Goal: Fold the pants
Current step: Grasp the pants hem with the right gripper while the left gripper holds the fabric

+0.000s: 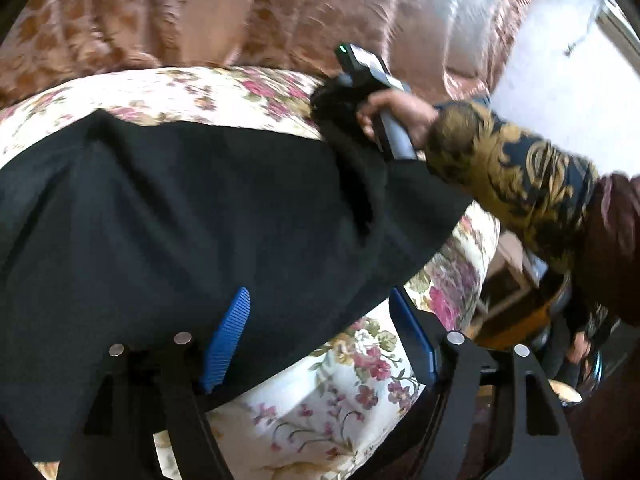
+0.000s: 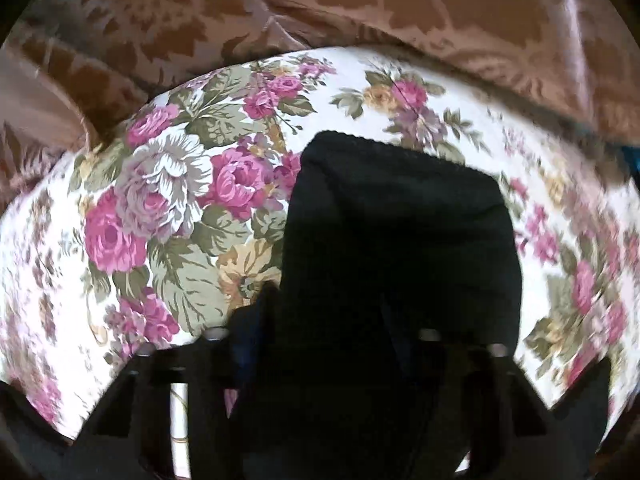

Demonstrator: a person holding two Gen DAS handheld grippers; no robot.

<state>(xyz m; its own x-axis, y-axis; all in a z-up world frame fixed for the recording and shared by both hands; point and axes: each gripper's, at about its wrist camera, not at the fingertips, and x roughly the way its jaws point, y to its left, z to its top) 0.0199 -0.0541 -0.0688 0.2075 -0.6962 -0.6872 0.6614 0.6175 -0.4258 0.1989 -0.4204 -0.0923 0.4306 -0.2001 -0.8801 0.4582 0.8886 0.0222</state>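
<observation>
**Spotter:** Jaws first: your left gripper [image 1: 320, 336] stands wide apart, its blue fingers [image 1: 226, 340] splayed over the near edge of the black pants [image 1: 180, 208]. One pad lies against the cloth, the other sits off it over the floral sheet [image 1: 352, 396]. Nothing is pinched there.

**Checker:** And your right gripper [image 2: 340, 320]?

**Spotter:** Clenched on the pants. Its own camera is nearly filled by a hanging fold of black fabric rising straight out of the jaws, so the fingers themselves are hidden.

**Checker:** Why hold it that way?

**Spotter:** My guess is you're carrying one end over to make the fold, while the freed left side lets the rest settle flat on the bed.

**Checker:** What does each camera give you that the other doesn't?

**Spotter:** Your left view shows the whole picture: the garment spread across the bed, your right hand [image 1: 400, 114] on the handle at the far corner, the patterned sleeve [image 1: 508, 176], and cloth bunched up at that grip. Your right view shows none of the spread, only the lifted flap with its stitched edge, the sheet beneath it, and the brown damask cover [image 2: 360, 4] beyond.

**Checker:** So the pants lie mostly flat?

**Spotter:** Mostly, with that one corner raised.
</observation>
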